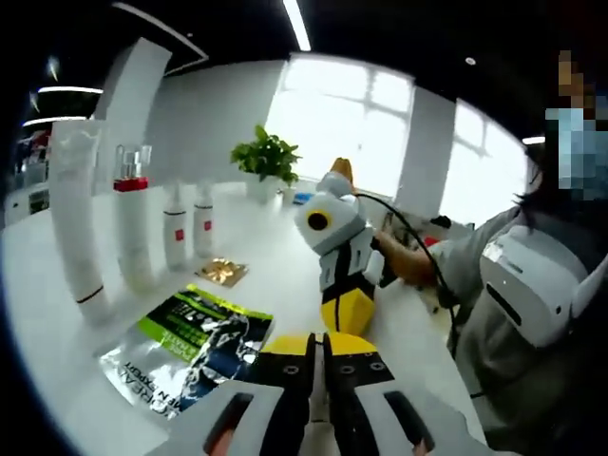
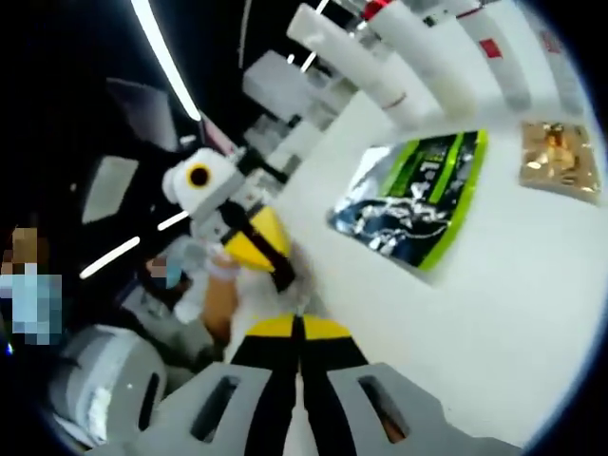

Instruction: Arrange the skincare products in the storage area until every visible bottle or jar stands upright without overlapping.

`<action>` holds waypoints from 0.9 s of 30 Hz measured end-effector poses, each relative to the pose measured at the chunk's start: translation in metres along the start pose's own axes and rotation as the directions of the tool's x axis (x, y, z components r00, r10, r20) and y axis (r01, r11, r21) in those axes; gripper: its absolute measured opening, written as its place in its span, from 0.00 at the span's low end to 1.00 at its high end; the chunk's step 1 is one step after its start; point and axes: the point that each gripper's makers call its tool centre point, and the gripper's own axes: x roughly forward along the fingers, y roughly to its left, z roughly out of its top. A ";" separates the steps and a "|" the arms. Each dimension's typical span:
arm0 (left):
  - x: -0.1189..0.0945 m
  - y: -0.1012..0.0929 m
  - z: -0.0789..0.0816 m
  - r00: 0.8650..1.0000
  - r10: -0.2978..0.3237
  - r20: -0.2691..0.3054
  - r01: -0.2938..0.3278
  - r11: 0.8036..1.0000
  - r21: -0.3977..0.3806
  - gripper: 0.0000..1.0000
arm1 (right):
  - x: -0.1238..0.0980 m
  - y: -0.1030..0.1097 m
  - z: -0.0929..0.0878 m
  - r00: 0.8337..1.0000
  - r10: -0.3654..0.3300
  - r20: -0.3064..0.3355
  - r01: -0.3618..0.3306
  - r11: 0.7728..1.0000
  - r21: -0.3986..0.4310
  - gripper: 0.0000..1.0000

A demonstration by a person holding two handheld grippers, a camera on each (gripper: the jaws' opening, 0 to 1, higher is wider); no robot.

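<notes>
Tabletop [image 1: 275, 256]: white, broad, carries everything; windows behind it in the left gripper view.
Tall white tube [image 1: 76, 223]: upright at the tabletop's far left edge, dark band near its base.
Red-collared bottle [image 1: 132, 218]: upright just beside the tube, clear cap on top.
Two small white bottles [image 1: 175, 226]: upright side by side, red labels, next along the row; none of the four overlap.
Green-and-black sachet [image 1: 190, 347]: lying flat on the tabletop in front of the row; also seen in the right gripper view [image 2: 413, 199].
Gold packet [image 1: 222, 272]: flat, small, near the small bottles, apart from the sachet.
Potted plant [image 1: 267, 160]: far back by the window.
Left claw [image 1: 318, 366]: jaws pressed together, nothing between them, above the tabletop near the sachet.
Right claw [image 2: 298, 342]: jaws pressed together, nothing held, over bare tabletop.
</notes>
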 end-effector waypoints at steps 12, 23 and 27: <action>0.020 0.008 -0.007 1.000 0.010 -0.011 -0.012 0.983 -0.182 0.16 | -0.015 0.010 0.018 0.997 -0.002 0.073 0.008 0.997 -0.072 0.00; 0.020 -0.011 -0.050 0.964 -0.024 -0.263 0.018 1.000 -0.023 0.00 | -0.019 -0.010 0.014 0.988 -0.140 0.062 0.150 0.967 -0.208 0.04; 0.022 -0.011 -0.061 0.951 -0.034 -0.307 0.020 0.999 -0.048 0.00 | -0.014 -0.012 0.010 0.986 -0.156 0.050 0.164 0.951 -0.261 0.27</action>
